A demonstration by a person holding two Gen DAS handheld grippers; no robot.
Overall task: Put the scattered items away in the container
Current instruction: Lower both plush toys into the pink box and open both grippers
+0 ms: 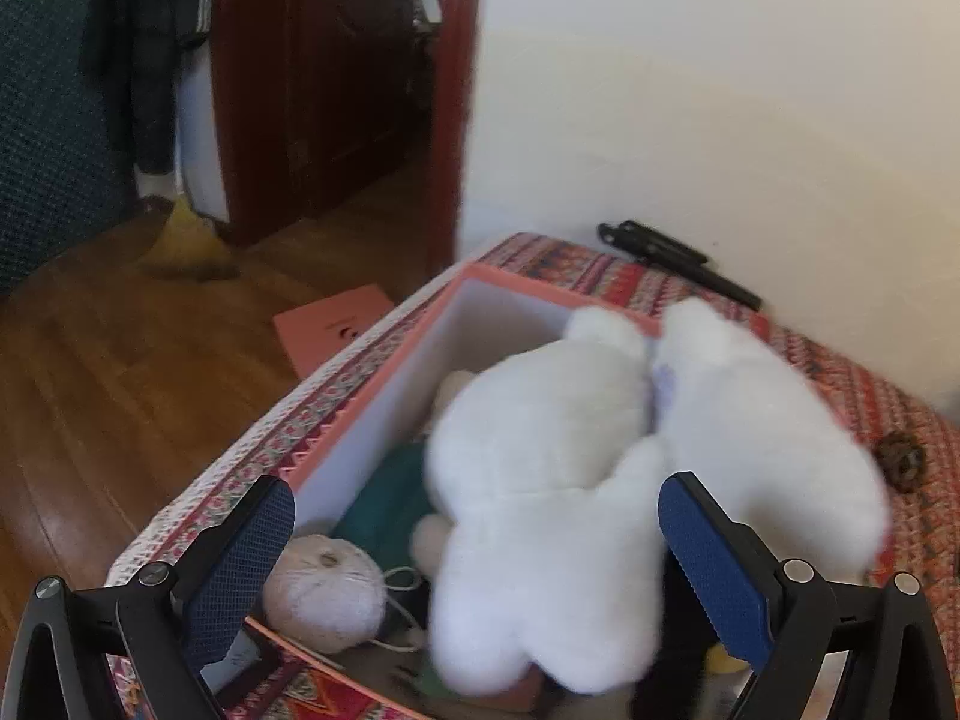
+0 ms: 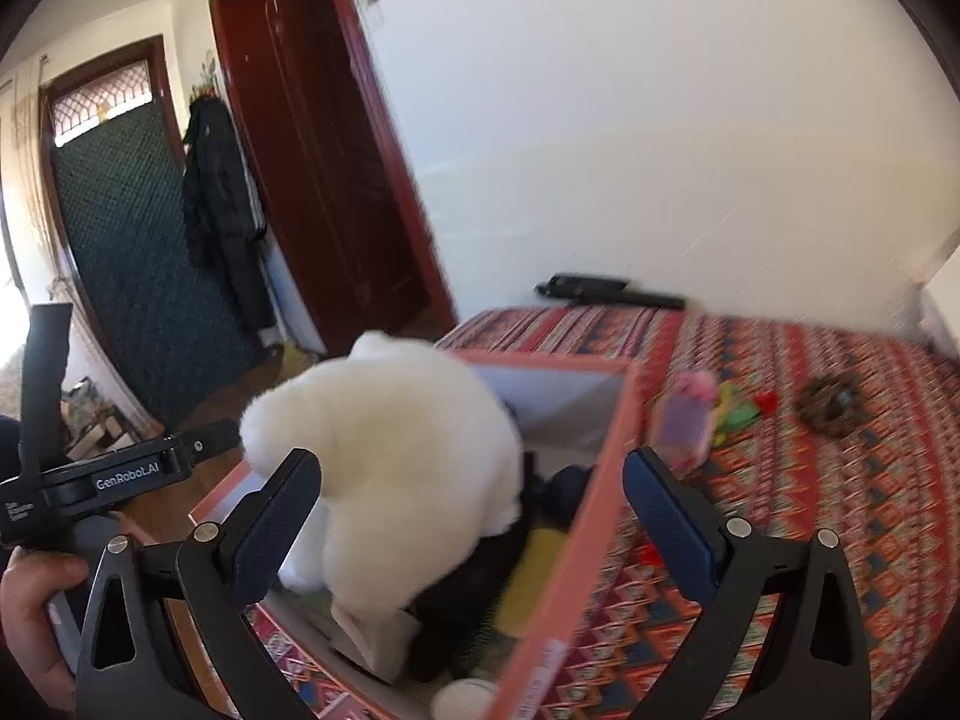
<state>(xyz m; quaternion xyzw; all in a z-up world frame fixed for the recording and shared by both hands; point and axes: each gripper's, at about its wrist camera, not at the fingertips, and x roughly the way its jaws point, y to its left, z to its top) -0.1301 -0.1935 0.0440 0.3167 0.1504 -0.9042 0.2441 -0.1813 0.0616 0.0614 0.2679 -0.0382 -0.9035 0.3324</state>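
A pink box with white inner walls (image 1: 384,402) stands on the patterned bedspread; its rim also shows in the right wrist view (image 2: 576,546). A white plush toy (image 1: 558,480) lies in the box on top of other items and sticks out above the rim; it also shows in the right wrist view (image 2: 396,468). A cream yarn ball (image 1: 327,591) and a teal yarn ball (image 1: 396,498) lie in the box. My left gripper (image 1: 474,546) is open just above the plush. My right gripper (image 2: 471,522) is open over the box, its fingers either side of the plush and rim.
On the bedspread lie a pink-and-purple toy (image 2: 687,420), a green-and-red item (image 2: 741,411), a brown ring-shaped thing (image 2: 831,405) and a black folded tool (image 2: 606,291) by the white wall. The pink box lid (image 1: 333,327) lies on the wooden floor. A doorway stands to the left.
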